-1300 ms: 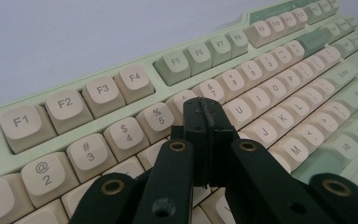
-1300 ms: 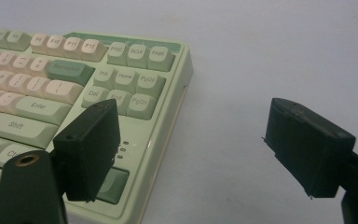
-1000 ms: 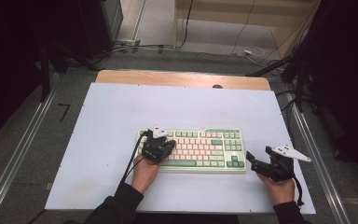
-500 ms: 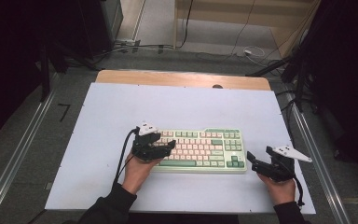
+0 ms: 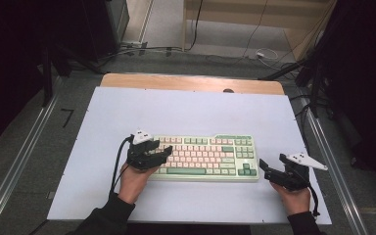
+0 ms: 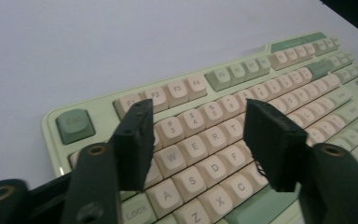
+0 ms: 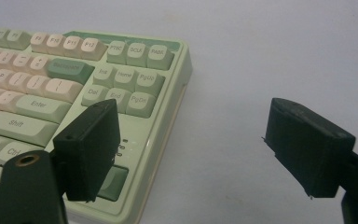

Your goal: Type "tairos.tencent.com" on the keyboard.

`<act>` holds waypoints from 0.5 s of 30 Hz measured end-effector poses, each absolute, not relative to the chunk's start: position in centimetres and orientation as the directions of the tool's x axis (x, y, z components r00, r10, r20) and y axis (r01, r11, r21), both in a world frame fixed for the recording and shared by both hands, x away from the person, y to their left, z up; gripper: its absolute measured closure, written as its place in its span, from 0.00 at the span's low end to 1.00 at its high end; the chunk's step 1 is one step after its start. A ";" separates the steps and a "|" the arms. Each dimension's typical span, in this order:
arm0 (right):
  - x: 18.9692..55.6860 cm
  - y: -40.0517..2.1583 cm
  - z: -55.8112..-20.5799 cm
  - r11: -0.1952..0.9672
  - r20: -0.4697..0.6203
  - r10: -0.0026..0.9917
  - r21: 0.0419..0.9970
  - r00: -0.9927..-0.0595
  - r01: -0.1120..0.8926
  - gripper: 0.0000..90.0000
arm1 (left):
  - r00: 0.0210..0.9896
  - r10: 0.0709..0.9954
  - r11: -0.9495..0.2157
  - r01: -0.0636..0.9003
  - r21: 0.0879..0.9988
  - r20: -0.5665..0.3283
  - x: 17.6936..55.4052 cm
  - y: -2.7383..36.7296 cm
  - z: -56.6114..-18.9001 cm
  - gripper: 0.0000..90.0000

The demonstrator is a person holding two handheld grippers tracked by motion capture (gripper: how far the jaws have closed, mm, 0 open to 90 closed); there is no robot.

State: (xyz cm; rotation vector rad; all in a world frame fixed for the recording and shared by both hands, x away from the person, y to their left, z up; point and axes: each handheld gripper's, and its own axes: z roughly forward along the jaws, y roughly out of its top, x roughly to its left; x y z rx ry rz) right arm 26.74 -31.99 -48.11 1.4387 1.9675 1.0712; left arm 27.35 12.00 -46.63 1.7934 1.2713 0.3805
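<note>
On the white table (image 5: 103, 191) lies the pale green keyboard with cream keys (image 5: 205, 157). My left gripper (image 5: 162, 152) hovers over its left end, jaws just narrowing, holding nothing; my right gripper (image 5: 264, 169) gapes beside its right end.

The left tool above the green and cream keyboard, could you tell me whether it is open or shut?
Open. The left tool has a clear gap between its black jaws, nothing pinched, with the green and cream keyboard visible through it; the jaws have just been closing.
</note>
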 end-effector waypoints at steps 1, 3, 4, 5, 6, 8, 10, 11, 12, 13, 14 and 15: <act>26.7 -32.0 -48.1 0.144 0.071 0.938 0.811 -0.339 0.567 0.18 | 0.432 0.874 -0.095 0.601 0.793 -0.222 27.2 12.2 -46.7 0.72; 26.7 -32.0 -48.1 0.144 0.071 0.938 0.811 -0.339 0.567 0.18 | 0.438 0.870 -0.095 0.600 0.795 -0.226 27.1 12.7 -46.7 0.79; 26.7 -32.0 -48.1 0.143 0.071 0.938 0.811 -0.338 0.567 0.18 | 0.441 0.868 -0.099 0.603 0.792 -0.227 27.0 12.9 -46.8 0.90; 26.7 -32.0 -48.1 0.143 0.071 0.938 0.811 -0.338 0.567 0.18 | 0.441 0.869 -0.104 0.605 0.790 -0.223 26.9 13.1 -46.8 0.90; 26.7 -32.0 -48.1 0.143 0.071 0.939 0.810 -0.336 0.569 0.18 | 0.444 0.868 -0.109 0.608 0.786 -0.223 26.8 13.3 -46.9 0.99; 26.7 -32.0 -48.1 0.144 0.069 0.939 0.810 -0.337 0.569 0.18 | 0.448 0.865 -0.116 0.616 0.779 -0.225 26.7 13.6 -47.2 1.00; 26.8 -31.9 -48.1 0.146 0.069 0.938 0.810 -0.339 0.568 0.18 | 0.453 0.863 -0.128 0.625 0.770 -0.223 26.6 13.8 -47.4 1.00; 26.8 -31.9 -48.1 0.146 0.069 0.938 0.810 -0.340 0.568 0.18 | 0.454 0.862 -0.130 0.629 0.767 -0.226 26.6 13.9 -47.5 1.00; 26.7 -31.9 -48.1 0.147 0.069 0.938 0.810 -0.340 0.568 0.18 | 0.452 0.863 -0.130 0.631 0.765 -0.227 26.5 13.9 -47.6 1.00; 26.7 -31.9 -48.1 0.147 0.069 0.938 0.810 -0.340 0.568 0.18 | 0.454 0.863 -0.137 0.634 0.761 -0.223 26.5 13.9 -47.8 1.00; 26.8 -31.9 -48.2 0.145 0.070 0.938 0.809 -0.339 0.569 0.18 | 0.455 0.863 -0.142 0.636 0.758 -0.220 26.5 13.8 -47.9 1.00; 26.8 -31.9 -48.2 0.145 0.070 0.938 0.809 -0.339 0.569 0.18 | 0.453 0.865 -0.147 0.637 0.757 -0.214 26.5 13.7 -48.0 1.00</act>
